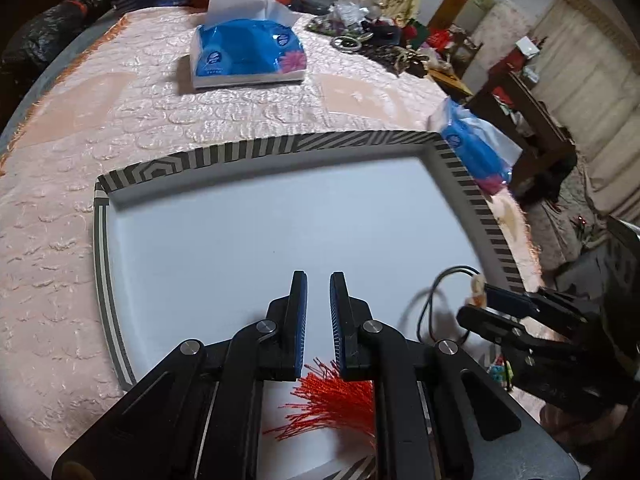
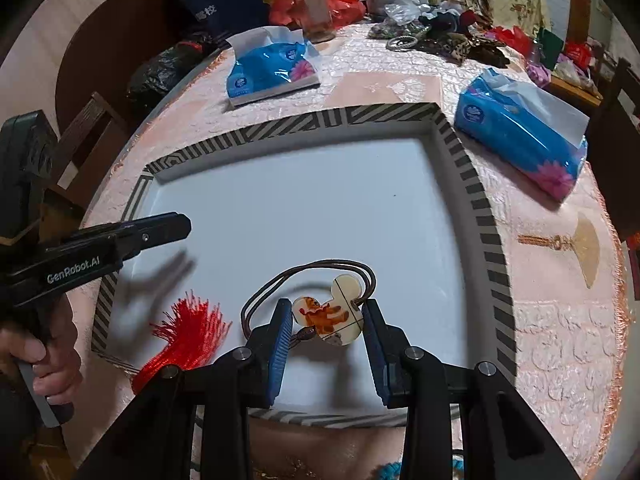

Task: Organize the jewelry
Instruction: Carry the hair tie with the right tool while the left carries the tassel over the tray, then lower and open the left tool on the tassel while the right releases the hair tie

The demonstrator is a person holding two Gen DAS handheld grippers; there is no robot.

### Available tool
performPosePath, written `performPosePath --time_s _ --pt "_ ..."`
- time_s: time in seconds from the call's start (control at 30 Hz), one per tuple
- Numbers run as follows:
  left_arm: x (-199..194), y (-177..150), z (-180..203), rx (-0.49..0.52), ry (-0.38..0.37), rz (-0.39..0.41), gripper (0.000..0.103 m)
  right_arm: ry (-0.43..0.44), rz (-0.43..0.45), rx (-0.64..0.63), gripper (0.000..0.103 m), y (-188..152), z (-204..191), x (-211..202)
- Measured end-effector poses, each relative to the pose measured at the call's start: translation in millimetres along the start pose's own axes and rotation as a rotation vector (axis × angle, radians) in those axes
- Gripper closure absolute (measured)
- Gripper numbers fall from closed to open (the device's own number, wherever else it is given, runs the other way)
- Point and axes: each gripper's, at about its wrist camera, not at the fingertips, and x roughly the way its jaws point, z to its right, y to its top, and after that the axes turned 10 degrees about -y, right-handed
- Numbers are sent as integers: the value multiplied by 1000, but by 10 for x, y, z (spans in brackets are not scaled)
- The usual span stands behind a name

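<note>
The right tool (image 2: 325, 322) pinches a hair tie by its flat charm (image 2: 334, 312), a mouse-head shape with a little orange picture on it. The brown loop (image 2: 304, 276) of the hair tie hangs out in front, over the near part of a white tray (image 2: 280, 216) with a striped rim. The left tool (image 1: 318, 296) hovers over the same tray with its fingers a little apart and nothing between them. A red tassel (image 2: 188, 330) lies on the tray's near left corner, just under the left tool. The tray sits on a pink surface (image 1: 120, 120). Two blue tissue packs (image 2: 272, 70) lie past the tray.
</note>
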Motion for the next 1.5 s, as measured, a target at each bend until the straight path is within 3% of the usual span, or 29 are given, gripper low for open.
performPosePath --time_s 0.1,0.13,0.23,0.27,0.6,0.77,1.03,1.1,1.13,1.17,1.33,1.5 --pt "-129 -44 34 18 -22 -10 93 15 9 -4 69 6 -32 -26" --pt "-198 -80 60 28 -26 -15 87 18 15 -11 69 1 -47 -43" --pt "-390 -210 163 59 -40 -28 52 21 27 -28 69 2 -84 -62" --pt "-474 -292 225 81 -49 -31 48 23 27 -28 69 1 -87 -60" --pt "-749 -1181 554 161 -4 -88 48 17 34 -9 69 -74 -60 -121" --pt "-506 -1359 539 132 11 -124 48 10 37 2 69 -106 -58 -163" --pt "-169 -1236 588 177 90 -119 49 8 84 -18 69 -114 -84 -381" --pt "-95 -1243 571 172 123 -135 58 5 92 -13 69 -117 -68 -416" --pt "-62 -1251 557 166 127 -144 71 5 95 -12 69 -120 -65 -432" --pt "-55 -1257 542 160 130 -145 94 4 96 -12 69 -121 -64 -440" --pt "-279 -1242 541 127 81 -106 93 1 102 2 69 -138 -30 -477" --pt "-804 -921 662 126 -9 1 93 0 107 9 69 -122 -15 -499"
